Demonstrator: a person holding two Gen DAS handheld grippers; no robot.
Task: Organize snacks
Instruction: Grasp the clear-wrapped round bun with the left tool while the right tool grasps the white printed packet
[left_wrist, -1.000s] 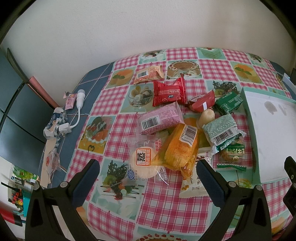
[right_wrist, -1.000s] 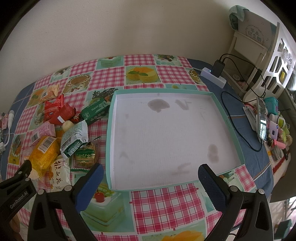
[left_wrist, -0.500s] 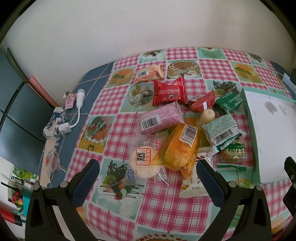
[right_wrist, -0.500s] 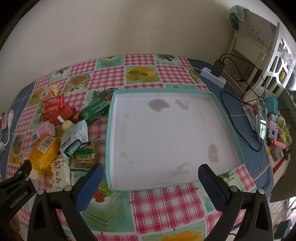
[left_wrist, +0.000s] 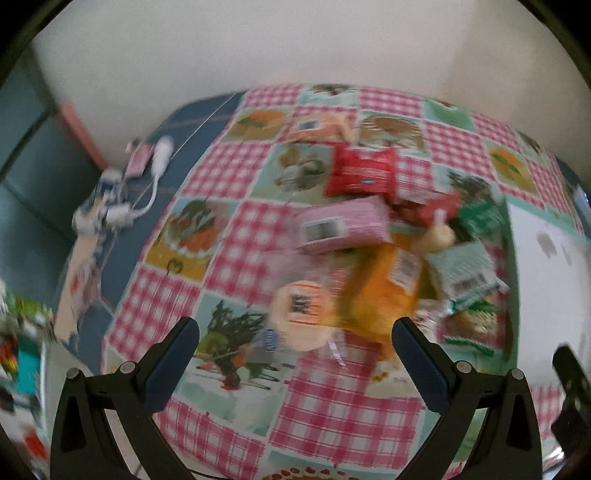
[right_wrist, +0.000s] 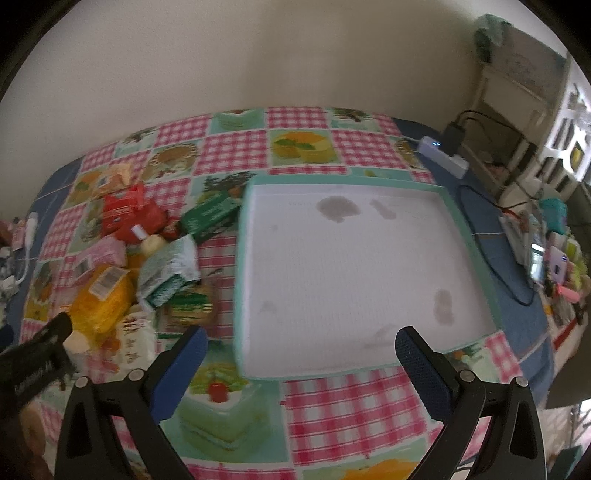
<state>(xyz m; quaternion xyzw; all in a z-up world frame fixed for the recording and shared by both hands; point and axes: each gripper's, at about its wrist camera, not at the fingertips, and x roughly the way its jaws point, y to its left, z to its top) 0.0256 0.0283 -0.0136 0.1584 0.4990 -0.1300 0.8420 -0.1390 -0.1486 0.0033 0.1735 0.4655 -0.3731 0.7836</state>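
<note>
**Snacks heaped beside an empty tray**

While both views are blurred, the layout reads clearly. At the far left of the worktop (left_wrist: 236, 258), a white cable (left_wrist: 155, 173) lies on the blue edge. The left hand-held gripper (left_wrist: 295, 354) hangs above the checked cloth with its jaws spread wide, gripping nothing. Just ahead of it sits the snack pile (left_wrist: 369, 258): a round white bun (left_wrist: 301, 314), an orange pack (left_wrist: 380, 295), a pink pack (left_wrist: 340, 227) and a red pack (left_wrist: 364, 171) behind. Right of the pile lies the tray (right_wrist: 240, 258), teal-rimmed, white inside, nothing in it. The right hand-held gripper (right_wrist: 301, 350) hovers over the tray's near edge, jaws likewise wide apart and empty. A power strip (right_wrist: 441, 155) lies at the far right.
</note>
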